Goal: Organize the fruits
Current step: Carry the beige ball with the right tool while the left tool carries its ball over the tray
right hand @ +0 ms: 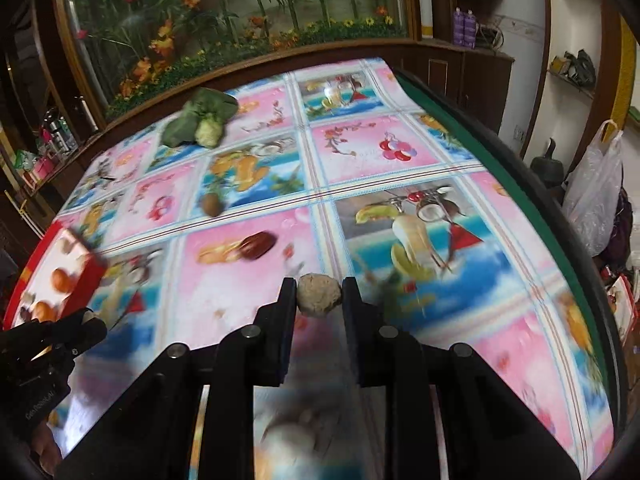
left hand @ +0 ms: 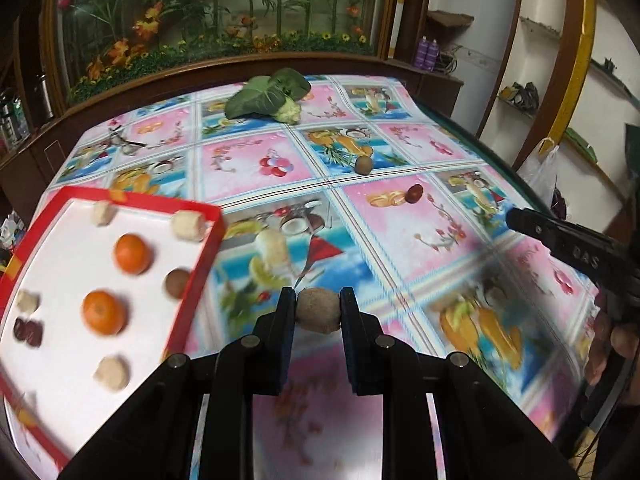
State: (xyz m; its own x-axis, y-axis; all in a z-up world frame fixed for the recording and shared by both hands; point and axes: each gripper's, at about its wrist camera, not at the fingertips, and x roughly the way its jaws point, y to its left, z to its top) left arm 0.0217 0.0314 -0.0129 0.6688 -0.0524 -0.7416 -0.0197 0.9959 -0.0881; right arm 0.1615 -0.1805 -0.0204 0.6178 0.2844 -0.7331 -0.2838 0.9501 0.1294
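Note:
My left gripper [left hand: 319, 310] is shut on a small brown round fruit [left hand: 319, 309] and holds it above the tablecloth, just right of the red-rimmed white tray [left hand: 52, 368]. The tray holds two oranges [left hand: 133, 253], a brown fruit [left hand: 177, 283], a dark red fruit [left hand: 28, 330] and several pale lumps [left hand: 113, 372]. My right gripper [right hand: 319, 294] is shut on a pale beige round fruit [right hand: 319, 294] above the cloth. A brown fruit [left hand: 363, 164] and a dark red fruit [left hand: 414, 193] lie loose on the table; they also show in the right wrist view, brown [right hand: 212, 203] and red [right hand: 259, 245].
A cauliflower with green leaves [left hand: 267, 96] lies at the table's far edge. The fruit-print tablecloth [left hand: 460, 216] covers the table. A wooden cabinet with artificial flowers [left hand: 224, 12] stands behind. A white plastic bag [right hand: 596, 192] hangs off the right side.

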